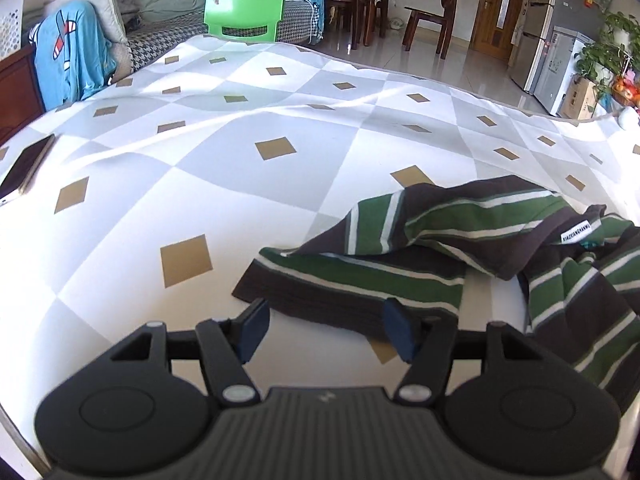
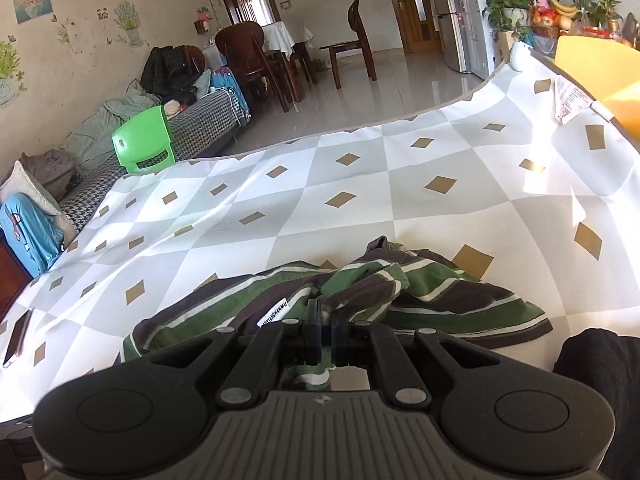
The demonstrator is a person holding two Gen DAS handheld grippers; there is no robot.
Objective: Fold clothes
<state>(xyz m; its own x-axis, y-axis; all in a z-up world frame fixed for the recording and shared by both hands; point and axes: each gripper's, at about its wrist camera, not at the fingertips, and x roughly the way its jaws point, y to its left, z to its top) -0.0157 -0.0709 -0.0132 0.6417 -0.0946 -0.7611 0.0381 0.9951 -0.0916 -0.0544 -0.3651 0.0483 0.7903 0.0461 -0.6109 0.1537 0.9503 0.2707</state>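
Striped shirt [image 1: 460, 256]: sleeve between my open left tongs [image 1: 328, 330]; my right tongs [image 2: 325, 334] clamp its collar.

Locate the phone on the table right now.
The phone lies at the table's far left edge in the left wrist view, well apart from the striped shirt at lower right.

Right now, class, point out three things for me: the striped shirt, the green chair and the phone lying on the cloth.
striped shirt [image 1: 360, 280], left wrist view, on its flat green-striped sleeve.
green chair [image 1: 244, 4], left wrist view, on its backrest.
phone [image 1: 26, 168], left wrist view, on its dark screen.
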